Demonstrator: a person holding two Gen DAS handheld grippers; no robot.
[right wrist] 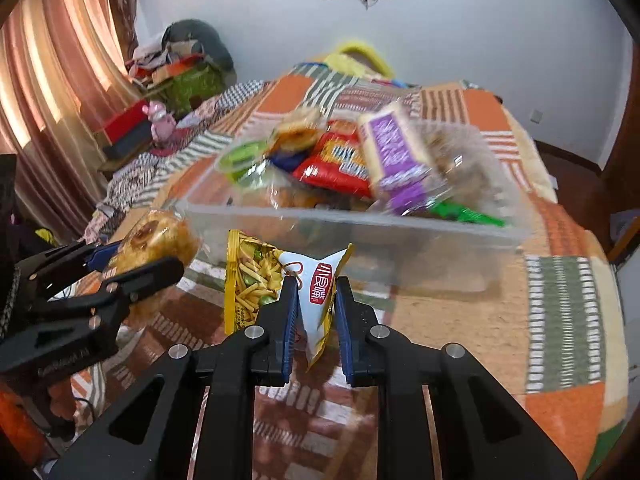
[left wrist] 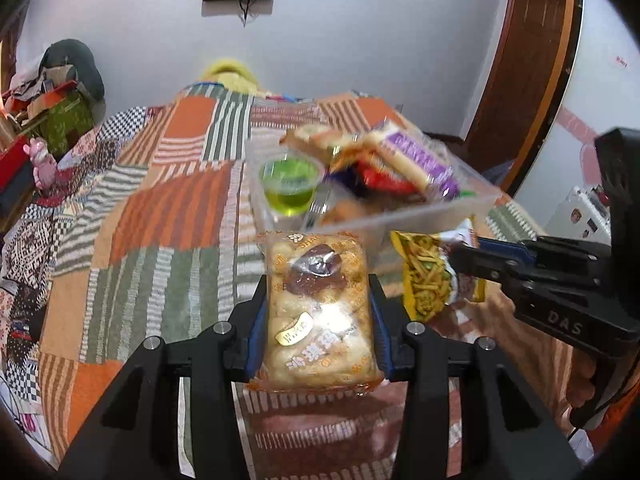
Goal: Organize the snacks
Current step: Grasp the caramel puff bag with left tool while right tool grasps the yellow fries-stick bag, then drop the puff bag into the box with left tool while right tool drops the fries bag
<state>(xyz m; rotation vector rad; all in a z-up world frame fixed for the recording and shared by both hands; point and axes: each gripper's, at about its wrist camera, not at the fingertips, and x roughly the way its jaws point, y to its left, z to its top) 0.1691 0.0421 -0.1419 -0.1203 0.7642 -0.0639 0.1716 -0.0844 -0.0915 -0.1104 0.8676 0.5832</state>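
Observation:
My left gripper (left wrist: pixel 318 288) is shut on a clear packet of golden puffed pastry (left wrist: pixel 318 308), held above the patchwork bedspread just in front of the clear plastic bin (left wrist: pixel 404 218). My right gripper (right wrist: pixel 316 284) is shut on a yellow and white bag of fried sticks and peas (right wrist: pixel 276 280), also in front of the bin (right wrist: pixel 360 224). The bin holds a green jelly cup (left wrist: pixel 288 186), a red packet (right wrist: pixel 340 164), a purple and white bread packet (right wrist: pixel 396 156) and other snacks. Each gripper shows in the other view: the right (left wrist: pixel 464 260), the left (right wrist: pixel 132 264).
The bin stands on a bed with an orange, green and white patchwork cover (left wrist: pixel 172 216). Boxes, clutter and a pink toy (left wrist: pixel 40 160) lie at the left edge. Curtains (right wrist: pixel 52 80) hang at the left, a wooden door (left wrist: pixel 532 60) at the right.

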